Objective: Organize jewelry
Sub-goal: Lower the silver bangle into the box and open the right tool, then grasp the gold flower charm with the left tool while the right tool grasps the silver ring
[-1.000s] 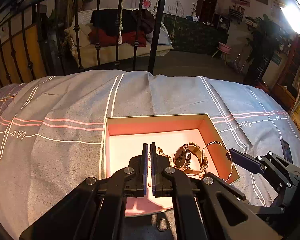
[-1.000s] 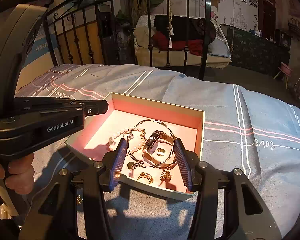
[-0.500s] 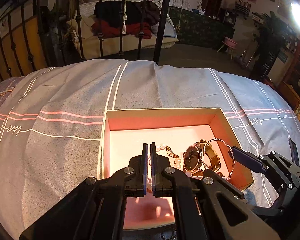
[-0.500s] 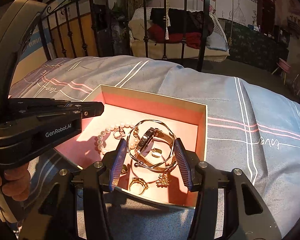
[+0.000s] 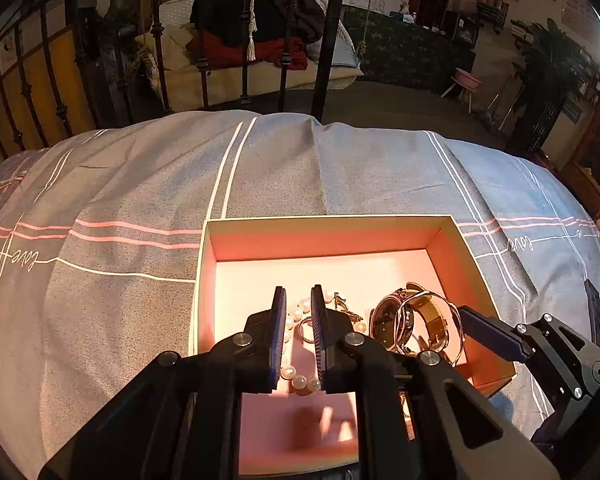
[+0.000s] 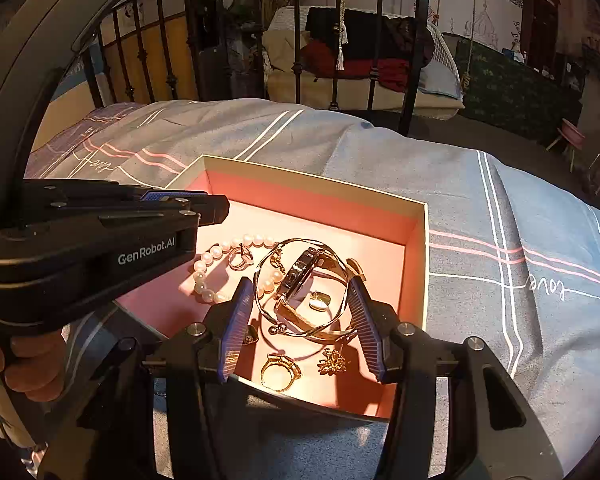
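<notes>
Left gripper (image 5: 299, 312) is over the left part of the pink-lined box (image 5: 324, 236) on the striped bedspread (image 5: 140, 200), fingers parted by a narrow gap and gripping nothing, with the pearl bracelet (image 5: 296, 376) and a small ring (image 5: 306, 330) visible on the box floor through that gap. Right gripper (image 6: 300, 320) has its fingers spread wide and holds nothing, straddling the watch (image 6: 300, 270) and thin bangle (image 6: 300, 292) at the box's near right end. Also in the box: gold ring (image 6: 278, 370), flower charm (image 6: 332, 362), small pendant (image 6: 319, 299); everything sits loose on the floor.
</notes>
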`<state>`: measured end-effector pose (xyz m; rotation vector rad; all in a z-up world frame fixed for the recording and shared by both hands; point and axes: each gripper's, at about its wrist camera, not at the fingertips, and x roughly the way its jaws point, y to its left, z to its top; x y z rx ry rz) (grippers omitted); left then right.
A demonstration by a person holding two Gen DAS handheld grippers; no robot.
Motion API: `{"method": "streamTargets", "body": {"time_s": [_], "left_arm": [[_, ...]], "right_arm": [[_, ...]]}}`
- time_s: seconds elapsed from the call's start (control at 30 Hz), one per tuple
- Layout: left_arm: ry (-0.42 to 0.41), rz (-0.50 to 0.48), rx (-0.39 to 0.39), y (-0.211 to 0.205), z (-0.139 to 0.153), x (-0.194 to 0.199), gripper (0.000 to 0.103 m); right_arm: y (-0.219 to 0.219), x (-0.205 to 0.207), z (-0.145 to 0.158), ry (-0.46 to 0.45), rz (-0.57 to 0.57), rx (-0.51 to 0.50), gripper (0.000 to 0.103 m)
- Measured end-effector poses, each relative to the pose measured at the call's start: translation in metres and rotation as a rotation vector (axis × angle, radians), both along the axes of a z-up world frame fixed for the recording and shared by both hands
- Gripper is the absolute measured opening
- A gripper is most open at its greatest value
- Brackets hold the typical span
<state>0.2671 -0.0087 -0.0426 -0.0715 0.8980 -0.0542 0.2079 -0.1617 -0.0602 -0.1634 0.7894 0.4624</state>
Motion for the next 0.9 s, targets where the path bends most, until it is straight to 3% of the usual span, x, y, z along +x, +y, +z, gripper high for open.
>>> {"method": "streamTargets", "body": {"time_s": [0.07, 0.3, 0.37, 0.4, 0.43, 0.5, 0.7, 0.83, 0.9], "left_arm": [[0.003, 0.002, 0.004, 0.000, 0.000, -0.001, 0.016], [-0.025, 0.006, 0.003, -0.001, 0.008, -0.011, 0.048], [-0.039, 0.009, 0.000, 0.000, 0.012, -0.016, 0.053], [-0.046, 0.010, -0.005, 0.001, 0.015, -0.019, 0.056], [-0.052, 0.010, -0.012, 0.003, 0.017, -0.022, 0.060], [-0.062, 0.009, -0.025, 0.006, 0.022, -0.032, 0.064], [-0.087, -0.008, -0.054, 0.017, 0.024, -0.090, 0.073], [-0.059, -0.005, -0.087, 0.016, 0.007, -0.124, 0.074], [-0.031, -0.027, -0.066, 0.010, -0.005, -0.134, 0.074]], "right_arm": [[0.000, -0.001, 0.001, -0.002, -0.002, -0.004, 0.050], [0.003, -0.008, 0.002, -0.016, 0.009, -0.027, 0.050], [0.005, -0.011, 0.002, -0.020, 0.012, -0.038, 0.058], [0.005, -0.014, 0.002, -0.023, 0.012, -0.042, 0.073], [0.005, -0.018, 0.004, -0.034, 0.009, -0.048, 0.079], [0.004, -0.028, 0.010, -0.056, 0.011, -0.047, 0.079], [-0.014, -0.078, 0.017, -0.086, 0.000, -0.035, 0.079], [-0.030, -0.111, 0.002, -0.064, -0.015, -0.051, 0.079], [-0.036, -0.120, -0.007, -0.052, -0.033, -0.080, 0.079]]}}
